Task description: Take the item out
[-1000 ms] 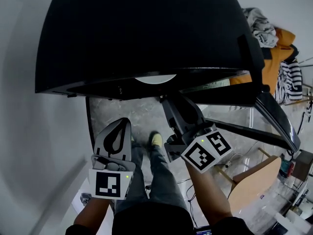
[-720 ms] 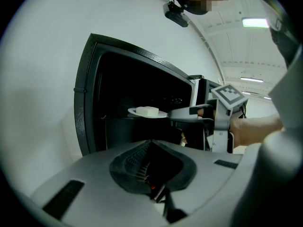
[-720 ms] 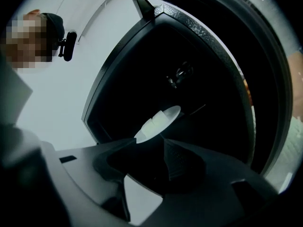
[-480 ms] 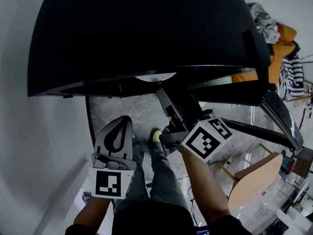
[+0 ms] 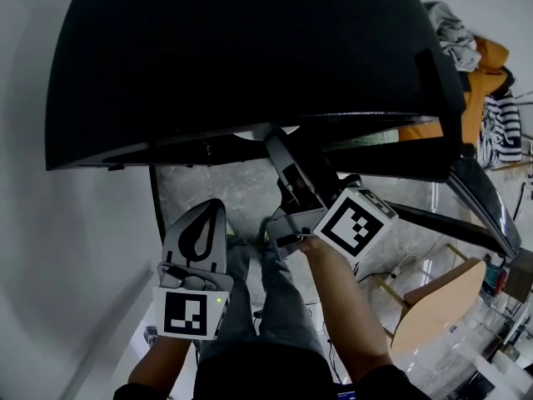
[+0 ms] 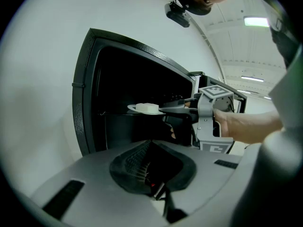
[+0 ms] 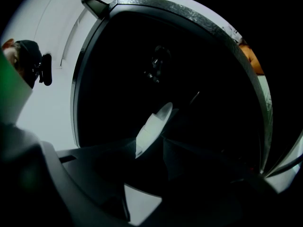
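Nearest the body, the left gripper (image 5: 216, 208) is held low above the person's legs (image 5: 279, 307). Its jaws are brought together with nothing between them, and it is well apart from the appliance. Farther forward and higher, the right gripper (image 6: 164, 111) is reached into the open front of a black appliance (image 6: 84, 103). Its jaws have just been opening and are spread wide. The near rim of a white plate (image 6: 132, 108) is seen between them — in the right gripper view a gap is left between the plate and one jaw, so no grip is shown. This gripper is rolled, so the plate is seen slanted in its own view, though it is shown level in the left gripper view. A pale, flat block (image 6: 147, 108) is carried on the plate — the item is thus found inside the dark cavity, near its mouth and about halfway up.
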A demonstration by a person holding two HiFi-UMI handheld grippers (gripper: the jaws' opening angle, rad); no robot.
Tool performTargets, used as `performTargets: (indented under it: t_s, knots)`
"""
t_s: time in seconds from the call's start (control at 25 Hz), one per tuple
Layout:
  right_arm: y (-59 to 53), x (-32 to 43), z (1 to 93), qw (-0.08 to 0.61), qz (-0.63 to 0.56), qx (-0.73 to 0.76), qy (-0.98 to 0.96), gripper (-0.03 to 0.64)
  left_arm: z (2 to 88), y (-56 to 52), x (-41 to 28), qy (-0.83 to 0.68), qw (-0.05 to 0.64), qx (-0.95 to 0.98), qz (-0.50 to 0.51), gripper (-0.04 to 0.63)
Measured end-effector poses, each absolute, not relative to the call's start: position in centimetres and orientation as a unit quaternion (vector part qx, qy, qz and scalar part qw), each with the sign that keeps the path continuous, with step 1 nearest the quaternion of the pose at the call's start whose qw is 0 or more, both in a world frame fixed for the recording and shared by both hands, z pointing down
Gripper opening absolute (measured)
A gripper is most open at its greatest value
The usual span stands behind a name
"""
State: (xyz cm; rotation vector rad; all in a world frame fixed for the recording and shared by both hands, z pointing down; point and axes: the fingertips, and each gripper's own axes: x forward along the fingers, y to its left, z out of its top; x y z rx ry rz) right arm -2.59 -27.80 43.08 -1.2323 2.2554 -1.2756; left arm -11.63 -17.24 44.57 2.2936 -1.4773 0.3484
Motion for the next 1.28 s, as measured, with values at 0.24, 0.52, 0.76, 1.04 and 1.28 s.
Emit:
performTargets:
  t_s: [0.24,0.52,0.76,1.04,1.28]
  knots:
    - [-28.7,-2.8,43.5,0.160,-0.472,-0.417,0.760,0.181,44.4,-17.9,-12.0,-0.530,0.196,0.815,0.125,0.005]
    - [-29.5,-2.8,43.8,0.183,-0.506,-0.413,0.735,0.181,44.3,-18.4,-12.3,-0.532,0.192,0.816,0.122,0.005]
    - [-29.9,-3.0,44.2,0.188,-0.522,-0.410,0.724,0.181,44.2,-18.7,-12.4,-0.530,0.190,0.817,0.124,0.005]
    - [-30.1,-3.2,43.9,0.202,-0.540,-0.405,0.710,0.118,44.0,-18.8,-12.7,-0.531,0.185,0.817,0.124,0.005]
    - [-30.2,-3.2,44.0,0.216,-0.568,-0.398,0.687,0.089,43.9,-18.8,-12.6,-0.533,0.191,0.815,0.121,0.005]
